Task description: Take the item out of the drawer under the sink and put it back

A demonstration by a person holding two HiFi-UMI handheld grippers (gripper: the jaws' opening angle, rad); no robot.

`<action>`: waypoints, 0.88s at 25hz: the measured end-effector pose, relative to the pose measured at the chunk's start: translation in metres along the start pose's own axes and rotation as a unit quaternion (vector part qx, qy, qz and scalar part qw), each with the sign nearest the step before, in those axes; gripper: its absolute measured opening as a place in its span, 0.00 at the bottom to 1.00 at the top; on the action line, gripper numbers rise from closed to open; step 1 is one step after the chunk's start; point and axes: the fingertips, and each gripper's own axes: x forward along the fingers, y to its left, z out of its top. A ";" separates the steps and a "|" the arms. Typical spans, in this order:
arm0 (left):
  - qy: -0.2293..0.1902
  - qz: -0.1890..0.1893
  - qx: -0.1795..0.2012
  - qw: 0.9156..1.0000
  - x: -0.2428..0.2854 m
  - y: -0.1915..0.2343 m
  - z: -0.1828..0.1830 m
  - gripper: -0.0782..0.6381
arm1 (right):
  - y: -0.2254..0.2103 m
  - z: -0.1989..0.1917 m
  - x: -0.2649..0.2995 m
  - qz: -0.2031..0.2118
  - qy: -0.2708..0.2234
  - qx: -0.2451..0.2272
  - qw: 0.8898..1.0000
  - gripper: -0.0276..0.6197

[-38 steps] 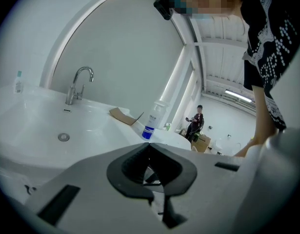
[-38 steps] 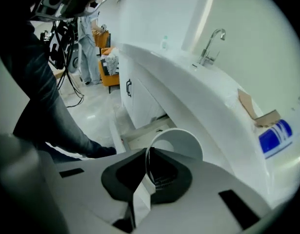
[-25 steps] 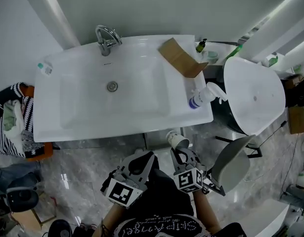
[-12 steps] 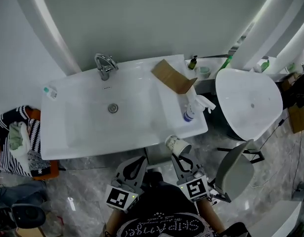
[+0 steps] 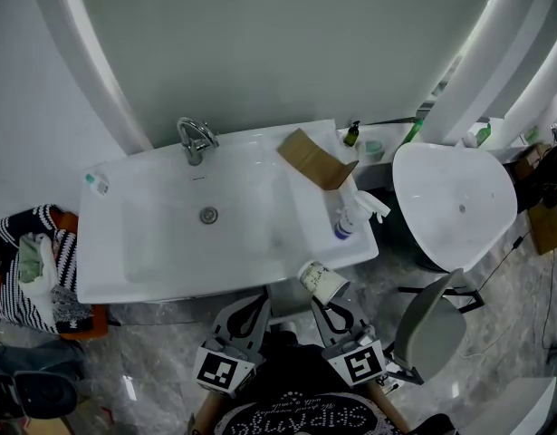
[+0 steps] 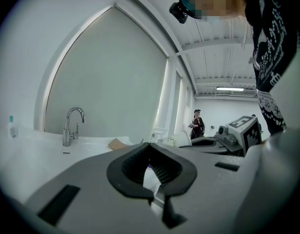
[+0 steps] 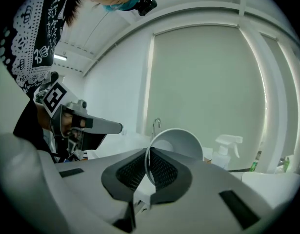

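While the left gripper (image 5: pixel 253 303) hangs before the front edge of the sink (image 5: pixel 151 243), fingers (image 6: pixel 130 167) pressed together on nothing, the right gripper (image 5: pixel 325 304) pinches a white cup (image 5: pixel 321 282) by its rim at the sink's front right corner. Light, thin-walled and probably crushable, it seems best held gently at that stiffer rim.

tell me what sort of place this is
Probably a bathroom or washroom: a white sink with a chrome tap, a spray bottle on its ledge, and a tall arched panel, perhaps a mirror, behind it.
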 end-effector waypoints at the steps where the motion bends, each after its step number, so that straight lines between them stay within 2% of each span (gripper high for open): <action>1: -0.006 0.001 -0.001 1.000 0.003 -0.002 0.002 0.12 | -0.001 0.001 0.000 -0.001 -0.005 0.005 1.000 0.08; 6: -0.004 -0.001 0.006 1.000 0.013 -0.011 -0.001 0.11 | -0.007 0.001 -0.003 0.001 -0.013 0.005 1.000 0.08; 14: -0.031 -0.008 0.007 0.999 0.018 -0.026 0.007 0.12 | -0.012 -0.005 -0.014 0.002 -0.013 0.004 1.000 0.08; 22: -0.028 -0.014 0.003 1.000 0.015 -0.038 0.003 0.12 | -0.003 -0.008 -0.021 0.013 -0.016 -0.001 1.000 0.08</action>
